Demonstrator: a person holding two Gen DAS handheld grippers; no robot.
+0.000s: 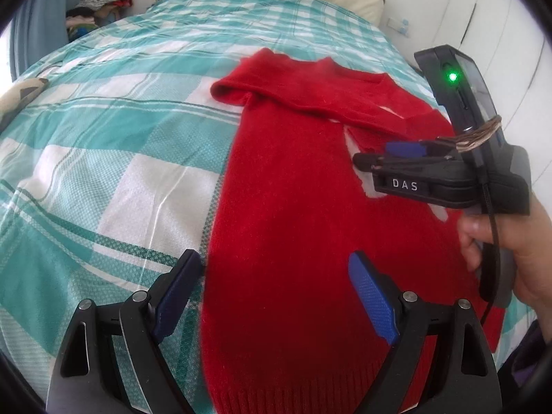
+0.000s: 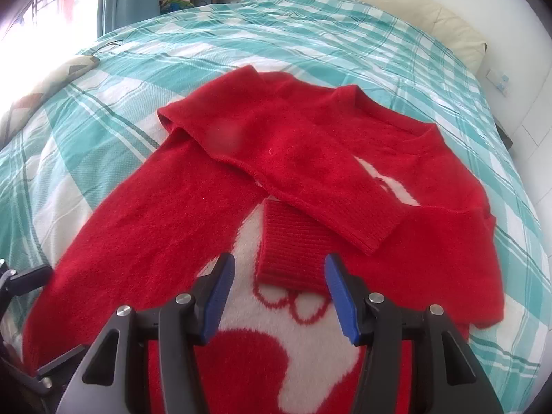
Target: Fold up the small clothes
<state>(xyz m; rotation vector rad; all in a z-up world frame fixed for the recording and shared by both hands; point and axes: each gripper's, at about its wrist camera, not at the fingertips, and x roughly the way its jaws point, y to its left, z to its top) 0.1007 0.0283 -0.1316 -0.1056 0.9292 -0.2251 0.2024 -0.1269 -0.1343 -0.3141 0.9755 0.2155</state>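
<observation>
**Sleeves crossed, body folds still to come**

The bed (image 2: 103, 79), spread with a teal-and-white checked cover, carries everything here, and the red sweater (image 2: 145, 214) is the landmark: it lies flat across the middle of the cover, neckline towards the cream headboard cushion (image 2: 396, 10) and ribbed hem towards the cameras. Both sleeves are already laid across the sweater's chest, the upper sleeve (image 2: 310, 172) running slantwise over the lower one, whose ribbed cuff (image 2: 286, 252) sits on the white motif at the front.

The left tool (image 1: 276, 296) hangs over the sweater's left edge near the hem, its jaws wide apart with nothing in them. The right tool (image 2: 279, 293) hovers just short of the cuff, jaws parted and empty (in the left wrist view it appears side-on over the sweater's right half, held by a hand (image 1: 510, 241)).

My reading is that the sleeve step is finished and the body fold is due. The next move likely calls for each tool to take a hem corner and carry it up towards the neckline, without dragging the crossed sleeves askew.
</observation>
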